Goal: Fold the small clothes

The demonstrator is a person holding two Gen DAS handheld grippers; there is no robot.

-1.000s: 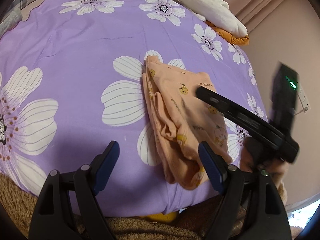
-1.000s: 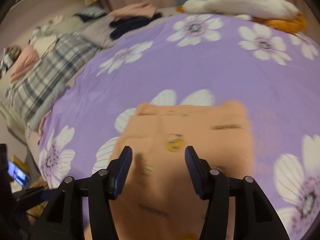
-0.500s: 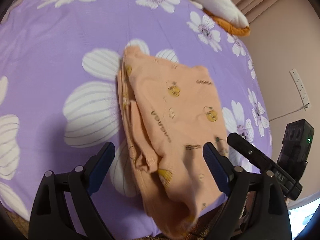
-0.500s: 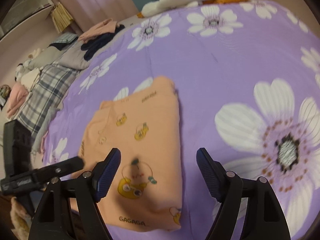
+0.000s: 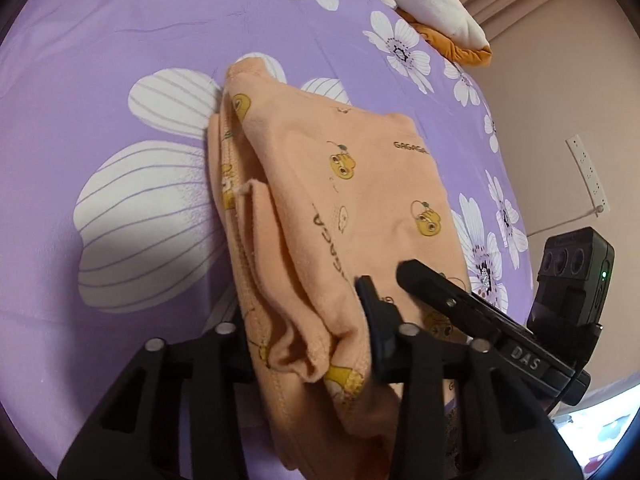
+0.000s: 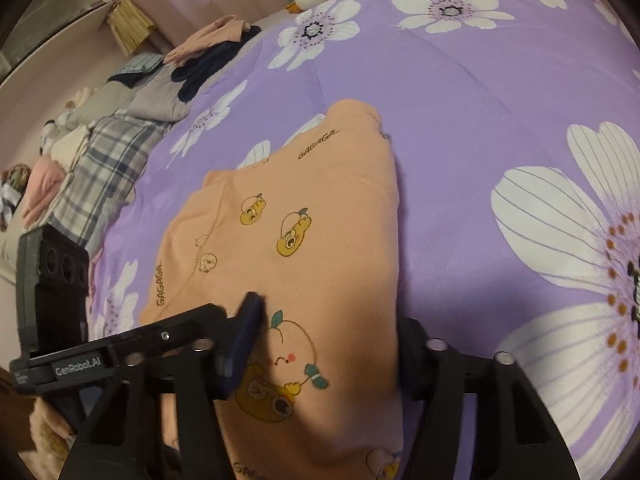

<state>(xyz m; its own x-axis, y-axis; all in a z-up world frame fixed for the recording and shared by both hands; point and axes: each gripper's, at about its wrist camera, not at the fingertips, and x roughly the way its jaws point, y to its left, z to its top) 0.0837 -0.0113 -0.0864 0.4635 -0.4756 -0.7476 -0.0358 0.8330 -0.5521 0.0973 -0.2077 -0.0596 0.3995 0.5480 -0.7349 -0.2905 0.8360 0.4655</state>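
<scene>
**Both grippers closing on near edge of folded garment**

The folded peach garment lies on the purple flowered bedspread, with its near edge at the bed's front edge. Its open, layered edge faces left in the left wrist view; its right side is a smooth fold.

Left gripper: jaws closing, with the bunched near-left corner of the garment between them. The fingers press into the cloth on both sides.

Right gripper: jaws closing, straddling the garment's near-right portion. The left finger lies on top of the cloth; the right finger is partly hidden at the folded edge. Whether the pads are pressing yet cannot be told.

The two grippers sit just beside each other, each visible in the other's view.

Open bedspread extends beyond and to both sides of the garment. A white and orange plush toy lies at the far edge; stacked clothes line the far left edge in the right wrist view.
</scene>
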